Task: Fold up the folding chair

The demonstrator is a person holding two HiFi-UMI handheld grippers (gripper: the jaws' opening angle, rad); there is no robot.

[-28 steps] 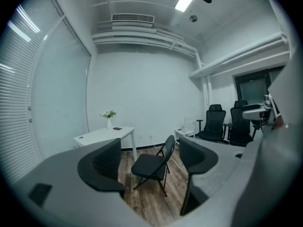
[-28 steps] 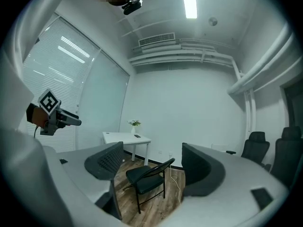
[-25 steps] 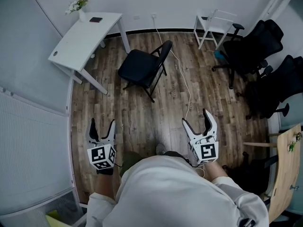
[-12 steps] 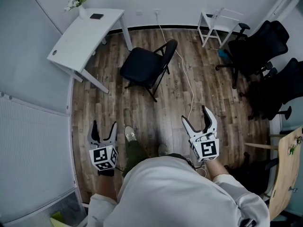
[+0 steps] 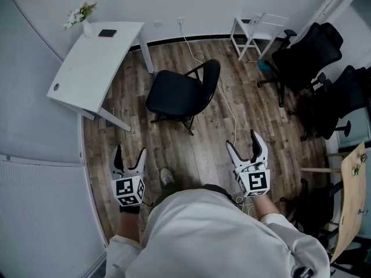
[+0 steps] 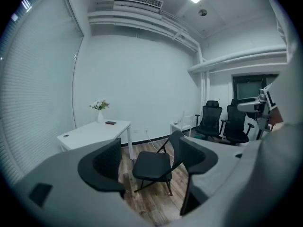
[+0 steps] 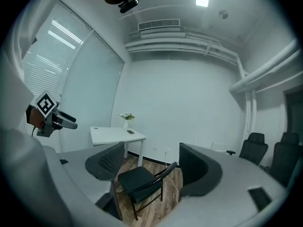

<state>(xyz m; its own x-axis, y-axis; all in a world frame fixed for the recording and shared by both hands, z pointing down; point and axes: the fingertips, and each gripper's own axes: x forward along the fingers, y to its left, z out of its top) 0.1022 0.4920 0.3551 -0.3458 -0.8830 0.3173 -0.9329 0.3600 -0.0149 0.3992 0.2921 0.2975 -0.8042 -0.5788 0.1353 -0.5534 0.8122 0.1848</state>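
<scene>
A black folding chair [image 5: 179, 94] stands unfolded on the wooden floor ahead of me, seat flat and backrest to the right. It also shows between the jaws in the left gripper view, chair [image 6: 154, 167], and in the right gripper view, chair [image 7: 139, 181]. My left gripper [image 5: 128, 157] is open and empty, well short of the chair at the lower left. My right gripper [image 5: 250, 148] is open and empty too, at the lower right, also apart from the chair.
A white desk [image 5: 93, 62] with a flower vase [image 5: 78, 17] and a dark phone stands at the far left. A white cable [image 5: 223, 97] runs along the floor past the chair. Black office chairs [image 5: 316, 68] and a small white stand [image 5: 255, 30] fill the right side.
Both grippers and I have moved forward, so the chair now lies nearer. A foot has stepped ahead between the grippers. Both grippers stay open.
</scene>
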